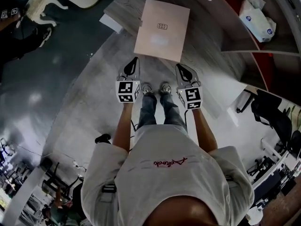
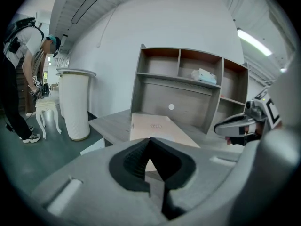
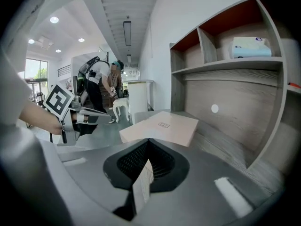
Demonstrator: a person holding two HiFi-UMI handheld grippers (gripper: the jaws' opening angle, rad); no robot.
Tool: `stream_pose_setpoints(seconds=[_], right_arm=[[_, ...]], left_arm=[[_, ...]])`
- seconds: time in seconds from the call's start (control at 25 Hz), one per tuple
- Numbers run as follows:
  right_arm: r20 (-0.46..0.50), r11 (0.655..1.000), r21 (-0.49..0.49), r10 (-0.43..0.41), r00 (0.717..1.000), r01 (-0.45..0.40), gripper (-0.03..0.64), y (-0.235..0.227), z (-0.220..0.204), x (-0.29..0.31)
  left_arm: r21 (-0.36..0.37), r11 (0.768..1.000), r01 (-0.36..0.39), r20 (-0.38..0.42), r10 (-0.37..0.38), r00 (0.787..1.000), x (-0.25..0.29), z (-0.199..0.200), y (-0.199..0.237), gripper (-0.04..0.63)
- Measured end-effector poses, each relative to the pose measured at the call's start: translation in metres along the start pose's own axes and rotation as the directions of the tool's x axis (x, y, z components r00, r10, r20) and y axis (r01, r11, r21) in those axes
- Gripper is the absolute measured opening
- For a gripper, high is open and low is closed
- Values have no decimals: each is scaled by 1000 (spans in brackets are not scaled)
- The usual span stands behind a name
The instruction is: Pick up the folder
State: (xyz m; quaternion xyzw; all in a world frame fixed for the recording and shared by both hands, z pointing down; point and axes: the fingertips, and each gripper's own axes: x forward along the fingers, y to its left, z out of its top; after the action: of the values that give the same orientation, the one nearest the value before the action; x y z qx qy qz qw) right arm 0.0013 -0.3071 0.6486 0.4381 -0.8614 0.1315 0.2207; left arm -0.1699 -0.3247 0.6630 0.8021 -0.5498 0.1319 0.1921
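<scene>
At frame centre, left hand-held gripper (image 1: pixel 134 62) and right hand-held gripper (image 1: pixel 180 68), both clenched, empty, near the folder (image 1: pixel 162 29) on the desk (image 1: pixel 122 8).

The near end of the folder (image 2: pixel 157 125) is lost behind my left gripper (image 2: pixel 150 140) in the left gripper view. In the right gripper view its near corner goes under my right gripper (image 3: pixel 148 141). The small mark (image 1: pixel 162 26) on its cover is too small to read, and so is the print on the tissue pack (image 1: pixel 257 18). A pale ribbed strip (image 3: pixel 142 186) stands below where my right jaws meet. It may be a pad's own edge, but I cannot tell. The person (image 2: pixel 21 74) at the left of the left gripper view is cut by the picture's rim. The shelf unit (image 3: pixel 225 67) runs off the right gripper view at the upper right.
</scene>
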Motion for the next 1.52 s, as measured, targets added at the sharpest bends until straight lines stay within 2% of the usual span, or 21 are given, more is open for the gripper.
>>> stream_pose_setpoints(seconds=[0.28,0.4,0.52,0.6,0.64,0.72,0.84,1.04,1.08,1.16,1.2,1.24,1.28,1.36,1.4,1.44,1.52], right_arm=[[-38,1000,7,13,999,-12,6,3,-16,18],[-49,1000,12,18,999,-18,6,3,-20,26],[-60,1000,7,29,998,-28,6,5,-24,32],[-76,999,4,38,996,-38,6,7,-28,33],[-79,999,4,40,996,-40,6,7,-29,33],[-78,999,3,38,996,-38,6,6,-30,35],[-80,999,3,42,996,-42,6,6,-30,36],[-80,999,1,49,996,-50,6,7,-30,37],[-81,999,1,51,995,-51,6,7,-31,37],[-82,999,0,54,995,-54,6,7,-31,37],[-83,998,-1,55,995,-55,6,7,-32,36],[-83,998,-1,55,995,-56,6,6,-33,36],[-84,998,-2,56,995,-56,6,6,-33,36],[-86,998,-4,58,995,-59,6,5,-34,35],[-87,998,-6,59,994,-59,6,5,-34,34],[-88,998,-6,58,994,-59,6,4,-34,34],[-88,998,-6,56,995,-56,6,2,-35,33]], left_arm=[[-24,1000,13,-47,-14,999,20,-27,7,-2],[-61,998,23,-58,-26,998,29,-35,11,-2],[-184,982,51,-41,-59,997,35,-44,11,-2],[-298,951,85,-15,-94,996,37,-50,9,-2],[-360,927,107,3,-113,994,38,-53,7,-2],[-494,856,152,44,-150,988,40,-58,4,-2],[-669,712,213,102,-197,975,46,-66,0,-2],[-829,475,296,189,-260,947,54,-78,-8,-2],[-859,408,308,214,-261,941,55,-78,-10,-2],[-909,247,335,277,-243,930,56,-75,-13,-2],[-916,191,352,305,-234,923,58,-73,-13,0],[-917,156,367,328,-229,916,59,-71,-13,0],[-916,133,380,345,-229,910,59,-70,-12,0],[-912,101,398,367,-238,899,59,-72,-11,10],[-908,88,409,378,-247,892,59,-72,-12,127],[-904,76,420,389,-257,885,60,-72,-13,193],[-898,52,436,408,-270,872,61,-73,-13,254]])
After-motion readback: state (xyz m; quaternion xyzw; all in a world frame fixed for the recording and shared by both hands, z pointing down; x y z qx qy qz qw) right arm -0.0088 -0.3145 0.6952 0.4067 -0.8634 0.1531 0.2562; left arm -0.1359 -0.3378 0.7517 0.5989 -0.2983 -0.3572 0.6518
